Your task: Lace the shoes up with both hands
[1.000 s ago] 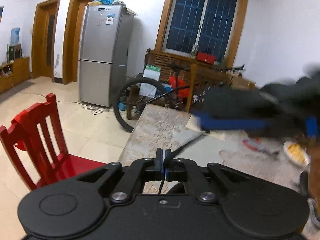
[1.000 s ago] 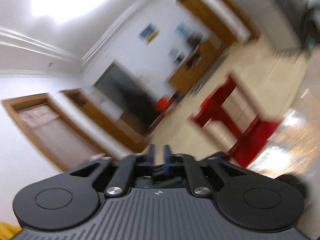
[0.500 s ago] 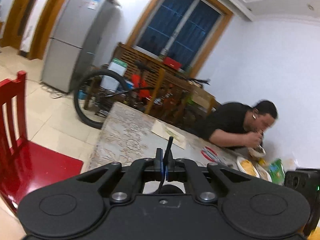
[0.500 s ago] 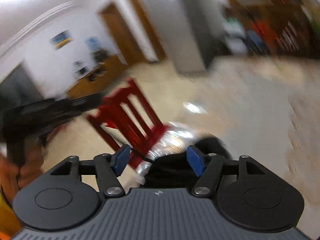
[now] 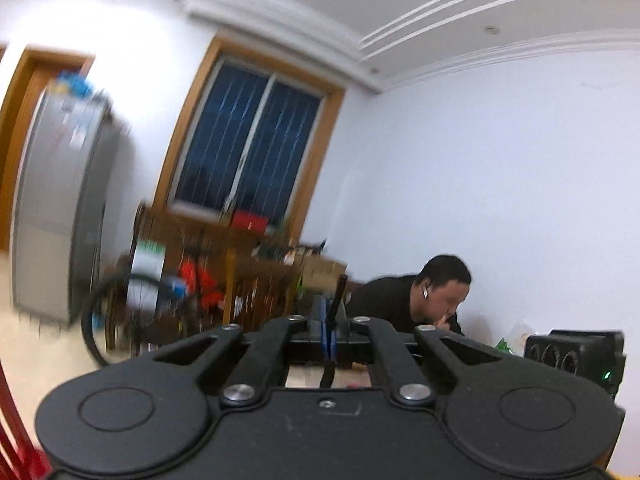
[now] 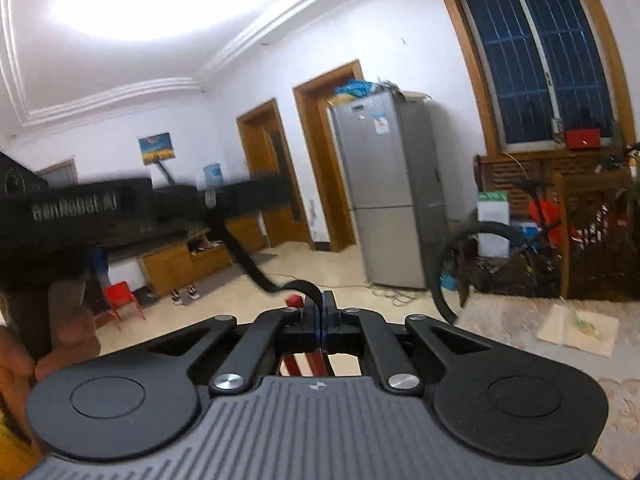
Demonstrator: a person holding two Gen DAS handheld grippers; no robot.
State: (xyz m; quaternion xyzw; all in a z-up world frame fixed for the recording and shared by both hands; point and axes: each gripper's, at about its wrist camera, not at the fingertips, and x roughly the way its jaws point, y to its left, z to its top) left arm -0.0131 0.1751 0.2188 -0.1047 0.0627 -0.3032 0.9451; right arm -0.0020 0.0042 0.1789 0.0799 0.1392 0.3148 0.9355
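Shoelace (image 6: 248, 260) is pinched by both left gripper (image 5: 329, 332) and right gripper (image 6: 320, 320) fingers, pressed together.

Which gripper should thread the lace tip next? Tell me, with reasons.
Probably left: the left gripper is shut on the black lace near its tip, which pokes past the fingers. The right gripper clamps it further along. The shoe is out of view.

Both wrist fisheyes sit just behind their jaws, facing roughly level into the room. Shared: fridge (image 5: 60, 208), window (image 6: 536, 60), bicycle wheel (image 6: 460, 264). Right view also catches the left gripper (image 6: 256, 192), blurred.
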